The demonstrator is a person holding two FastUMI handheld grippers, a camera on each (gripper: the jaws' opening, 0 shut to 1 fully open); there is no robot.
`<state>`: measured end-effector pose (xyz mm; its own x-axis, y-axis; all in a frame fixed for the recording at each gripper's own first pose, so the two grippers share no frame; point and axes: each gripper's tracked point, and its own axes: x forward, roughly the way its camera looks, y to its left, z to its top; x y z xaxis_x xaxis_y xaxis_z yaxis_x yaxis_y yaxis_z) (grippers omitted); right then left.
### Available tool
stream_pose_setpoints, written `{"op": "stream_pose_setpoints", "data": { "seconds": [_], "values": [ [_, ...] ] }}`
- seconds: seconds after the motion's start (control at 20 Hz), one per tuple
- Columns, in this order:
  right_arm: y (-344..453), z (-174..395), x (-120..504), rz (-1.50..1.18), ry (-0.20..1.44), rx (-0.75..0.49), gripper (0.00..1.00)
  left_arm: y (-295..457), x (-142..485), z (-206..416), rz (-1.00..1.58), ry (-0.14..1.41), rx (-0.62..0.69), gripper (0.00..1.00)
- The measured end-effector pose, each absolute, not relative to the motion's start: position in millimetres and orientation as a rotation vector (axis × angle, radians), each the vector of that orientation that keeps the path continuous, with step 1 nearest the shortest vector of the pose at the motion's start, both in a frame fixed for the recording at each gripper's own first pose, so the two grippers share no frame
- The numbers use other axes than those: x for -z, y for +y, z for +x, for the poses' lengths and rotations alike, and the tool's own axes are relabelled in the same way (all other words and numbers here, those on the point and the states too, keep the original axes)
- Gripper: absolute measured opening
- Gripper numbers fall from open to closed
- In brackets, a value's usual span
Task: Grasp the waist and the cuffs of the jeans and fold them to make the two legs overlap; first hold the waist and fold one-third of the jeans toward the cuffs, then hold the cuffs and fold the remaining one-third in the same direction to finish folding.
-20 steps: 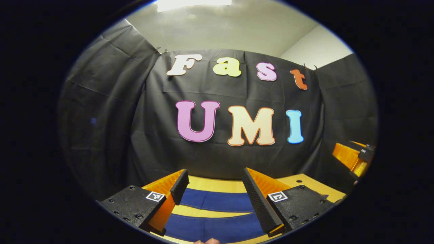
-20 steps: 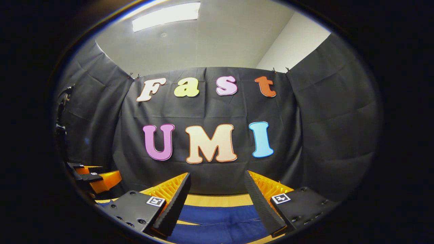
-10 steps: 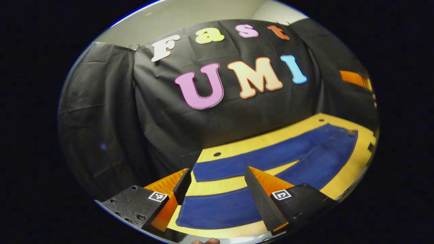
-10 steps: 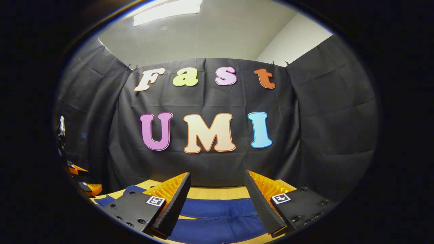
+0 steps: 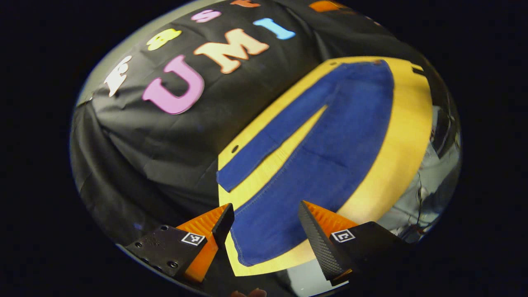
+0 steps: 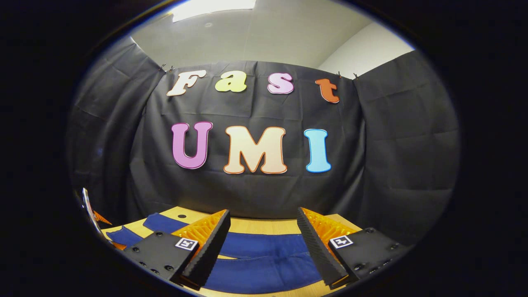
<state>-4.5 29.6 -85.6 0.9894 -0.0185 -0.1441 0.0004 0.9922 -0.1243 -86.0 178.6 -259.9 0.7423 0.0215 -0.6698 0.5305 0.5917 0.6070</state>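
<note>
Blue jeans [image 5: 330,140] lie flat on the yellow table [image 5: 408,123], legs spread in a narrow V. In the left gripper view the two cuffs are near and the waist [image 5: 371,70] is far off. My left gripper [image 5: 264,214] is open and hangs tilted above the near leg's cuff [image 5: 255,243], not touching it. In the right gripper view my right gripper [image 6: 263,218] is open above the jeans [image 6: 264,264], with nothing between its fingers. Both legs run across under it.
The table's near edge [image 5: 288,264] runs just below the cuff, with grey floor and clutter [image 5: 425,189] past its long side. A small hole [image 5: 235,148] marks the tabletop beside the far leg. An orange part of the other gripper [image 5: 326,5] shows at the top.
The left gripper has swung and rolled downward; from facing the wall it now looks along the whole jeans from the cuff end. The right gripper has dipped slightly, so more of the jeans shows.
</note>
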Motion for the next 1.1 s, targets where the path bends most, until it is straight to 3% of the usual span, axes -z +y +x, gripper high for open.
{"op": "stream_pose_setpoints", "data": {
  "seconds": [0.35, 0.4, 0.55, 0.6, 0.85, 0.9, 1.1],
  "values": [
    [18.5, -6.3, 102.4, -0.155, 0.190, 0.027, 0.99, 211.1, 329.1, -115.5, 1.146, 0.868, 0.463, 0.95],
    [16.5, -5.6, 102.8, -0.164, 0.192, 0.031, 0.99, 215.0, 334.4, -118.3, 1.183, 0.884, 0.480, 1.00],
    [8.6, -7.3, 100.6, -0.190, 0.187, 0.051, 0.99, 214.1, 342.6, -117.8, 1.260, 0.868, 0.574, 0.90],
    [7.9, -8.3, 101.7, -0.193, 0.189, 0.057, 1.00, 213.4, 344.5, -112.1, 1.282, 0.858, 0.595, 0.80],
    [-0.6, -16.5, 104.5, -0.213, 0.201, 0.097, 0.99, 210.9, 354.9, -77.1, 1.291, 0.834, 0.628, 0.77],
    [-1.1, -18.7, 106.4, -0.218, 0.206, 0.101, 0.99, 207.3, 359.5, -76.7, 1.275, 0.855, 0.647, 0.72],
    [-13.7, -25.6, 110.7, -0.262, 0.226, 0.092, 0.98, 207.0, 369.1, -84.2, 1.259, 0.885, 0.690, 0.08]
  ]
}}
